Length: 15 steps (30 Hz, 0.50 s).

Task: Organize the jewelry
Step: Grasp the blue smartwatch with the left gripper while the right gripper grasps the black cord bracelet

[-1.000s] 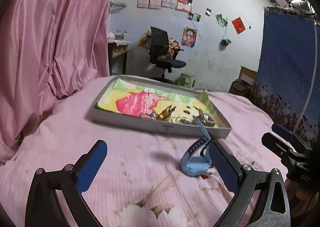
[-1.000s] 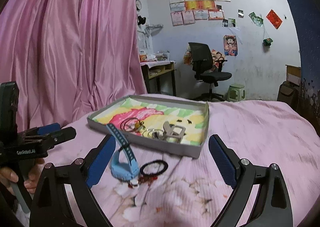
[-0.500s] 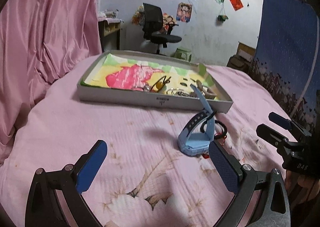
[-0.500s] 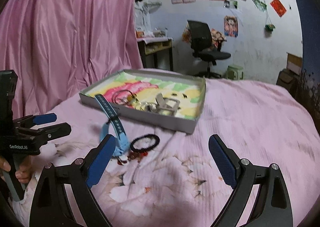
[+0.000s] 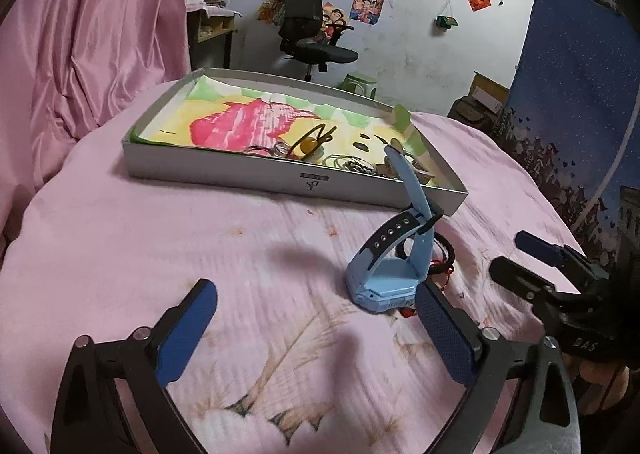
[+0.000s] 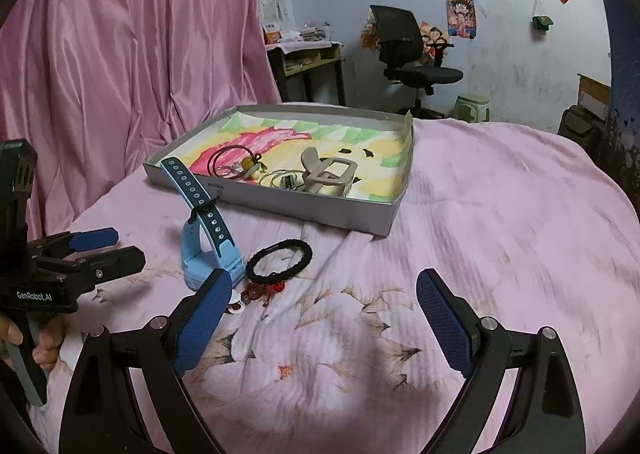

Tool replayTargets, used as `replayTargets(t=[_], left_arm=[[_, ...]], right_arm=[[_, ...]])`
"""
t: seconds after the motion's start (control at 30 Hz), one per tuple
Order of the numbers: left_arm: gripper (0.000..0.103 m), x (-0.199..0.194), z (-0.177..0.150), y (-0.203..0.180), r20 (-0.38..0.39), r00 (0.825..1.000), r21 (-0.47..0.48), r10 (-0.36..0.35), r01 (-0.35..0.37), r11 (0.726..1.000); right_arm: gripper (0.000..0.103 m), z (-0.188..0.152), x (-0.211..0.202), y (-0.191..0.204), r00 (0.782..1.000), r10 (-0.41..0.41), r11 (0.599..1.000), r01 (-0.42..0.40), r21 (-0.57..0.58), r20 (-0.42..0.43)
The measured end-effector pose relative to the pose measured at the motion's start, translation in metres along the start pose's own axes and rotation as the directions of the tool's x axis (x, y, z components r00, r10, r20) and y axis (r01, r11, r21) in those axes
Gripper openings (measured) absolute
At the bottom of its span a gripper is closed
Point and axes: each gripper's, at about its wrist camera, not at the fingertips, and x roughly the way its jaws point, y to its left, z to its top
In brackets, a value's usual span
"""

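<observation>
A light blue watch (image 5: 384, 286) (image 6: 208, 254) stands on the pink bedspread with its strap up. Beside it lie a black hair tie (image 6: 279, 259) (image 5: 444, 250) and a small red bead piece (image 6: 264, 290). Behind them, a grey tray (image 5: 280, 178) (image 6: 312, 210) holds rings, a cord with an amber bead (image 5: 310, 144) and a beige hair claw (image 6: 326, 174). My left gripper (image 5: 316, 288) (image 6: 100, 246) hovers just short of the watch, its jaws closing slightly on nothing. My right gripper (image 6: 325, 278) (image 5: 520, 254) is near the hair tie, also closing on nothing.
A pink curtain (image 6: 120, 54) hangs along the left of the bed. A blue patterned panel (image 5: 580, 94) stands on the right. Past the bed are an office chair (image 6: 408, 50), a green stool (image 6: 472, 106) and a desk (image 6: 308, 58).
Both grippers have tipped downward and come closer to the bed, so the watch and hair tie look larger. Their jaws have each narrowed a little. The items have not moved.
</observation>
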Motion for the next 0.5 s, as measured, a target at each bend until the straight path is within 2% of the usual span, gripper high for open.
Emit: replayTargets(t=[0.2, 0.27, 0.33, 0.43, 0.5], left_arm=[[0.068, 0.018, 0.005, -0.006, -0.050, 0.998, 0.016, -0.033, 0.033, 0.999], [0.061, 0.022, 0.006, -0.009, -0.055, 0.997, 0.026, -0.050, 0.052, 0.998], [0.047, 0.026, 0.008, -0.013, -0.064, 0.995, 0.035, -0.073, 0.075, 0.997], [0.034, 0.033, 0.010, -0.017, -0.077, 0.992, 0.040, -0.096, 0.099, 0.994], [0.030, 0.036, 0.010, -0.019, -0.082, 0.990, 0.042, -0.112, 0.116, 0.992]], right_arm=[[0.056, 0.005, 0.017, 0.006, 0.999, 0.017, 0.999, -0.019, -0.037, -0.047], [0.050, 0.008, 0.023, 0.006, 0.998, 0.030, 0.999, -0.032, -0.037, -0.063], [0.046, 0.010, 0.030, 0.005, 0.996, 0.045, 0.998, -0.048, -0.031, -0.077], [0.038, 0.013, 0.038, 0.004, 0.995, 0.057, 0.998, -0.059, -0.019, -0.088], [0.032, 0.016, 0.043, 0.004, 0.994, 0.065, 0.998, -0.066, -0.010, -0.086]])
